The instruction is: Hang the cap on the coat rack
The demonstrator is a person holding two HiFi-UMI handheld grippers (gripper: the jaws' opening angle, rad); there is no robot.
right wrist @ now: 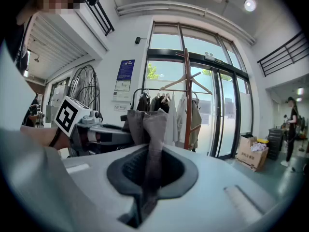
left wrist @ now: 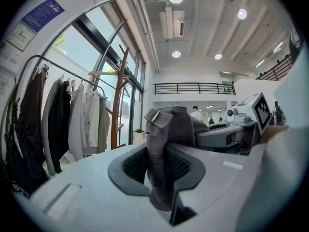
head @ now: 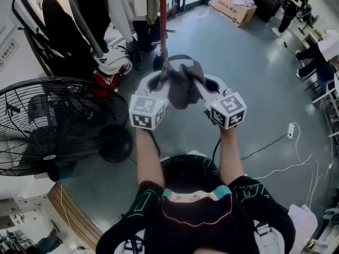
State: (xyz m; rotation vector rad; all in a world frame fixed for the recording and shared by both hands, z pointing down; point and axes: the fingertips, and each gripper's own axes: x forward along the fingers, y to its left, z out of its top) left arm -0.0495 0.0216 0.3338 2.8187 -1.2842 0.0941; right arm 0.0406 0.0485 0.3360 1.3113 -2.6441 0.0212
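A dark grey cap [head: 184, 84] hangs stretched between my two grippers in the head view, raised in front of me. My left gripper [head: 163, 79] is shut on the cap's strap end, and in the left gripper view the grey fabric [left wrist: 163, 153] runs up out of the jaws. My right gripper [head: 200, 81] is shut on the cap's other side, where a fold of fabric [right wrist: 150, 153] is pinched between the pads. The brown wooden coat rack [head: 163, 20] stands just beyond the cap; its pole and pegs [right wrist: 186, 98] show ahead in the right gripper view and at the left [left wrist: 117, 105] in the left gripper view.
A clothes rail with hanging coats [head: 90, 20] stands left of the rack. A large black floor fan [head: 58, 123] is at my left. A cardboard box [head: 233, 4] sits by the glass doors, a white cable [head: 288, 157] lies on the floor at the right, and people stand at the far right.
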